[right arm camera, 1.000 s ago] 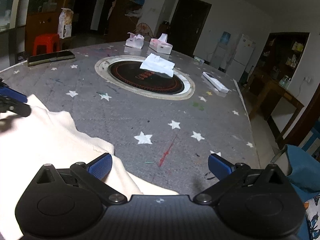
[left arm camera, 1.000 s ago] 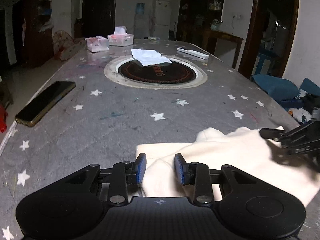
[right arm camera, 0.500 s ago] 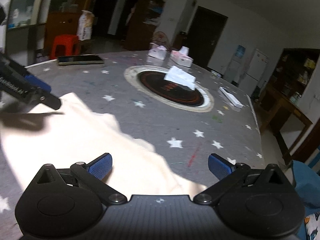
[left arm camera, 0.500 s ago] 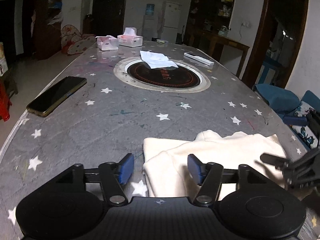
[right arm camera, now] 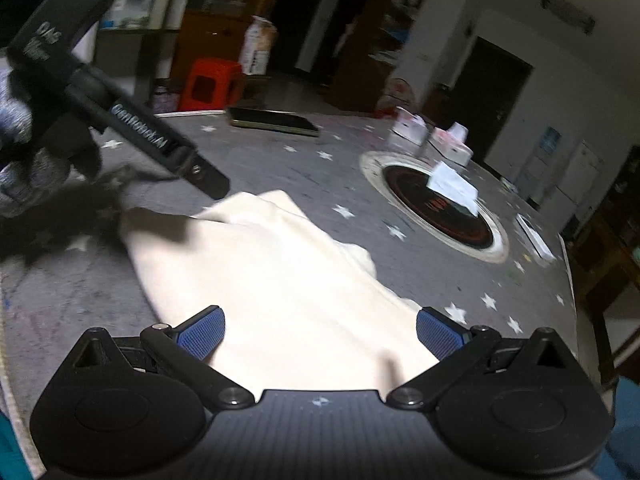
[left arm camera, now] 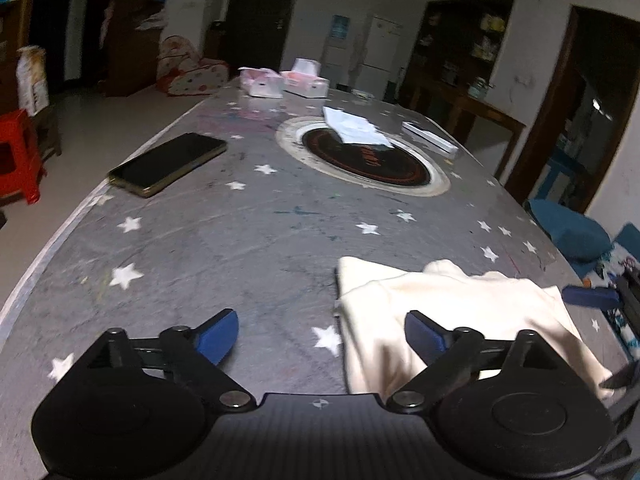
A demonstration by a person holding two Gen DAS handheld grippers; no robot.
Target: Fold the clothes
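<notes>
A cream garment [left arm camera: 448,304] lies folded on the grey star-patterned table [left arm camera: 256,240], near its front right edge. My left gripper [left arm camera: 320,336] hovers over the garment's left edge with its jaws opening wide. Its right pad [left arm camera: 424,338] is above the cloth and its left pad [left arm camera: 218,336] above bare table, neither pressing. In the right wrist view, my right gripper [right arm camera: 320,336] stands open just above the garment [right arm camera: 280,280], holding nothing. The left gripper's black finger [right arm camera: 208,180] and a gloved hand [right arm camera: 16,152] show at the upper left there.
A dark phone [left arm camera: 168,164] lies near the table's left edge. A round inset hob [left arm camera: 364,160] with white paper [left arm camera: 352,128] on it sits mid-table, with tissue boxes [left arm camera: 304,82] and a white remote [left arm camera: 430,140] beyond. Off the table stand a red stool [left arm camera: 18,156] and a blue cushion [left arm camera: 568,232].
The left gripper's jaws went from narrow around the garment's fold to wide apart, letting it go, and it drew back leftward. The right gripper stayed open and swung to face more of the garment.
</notes>
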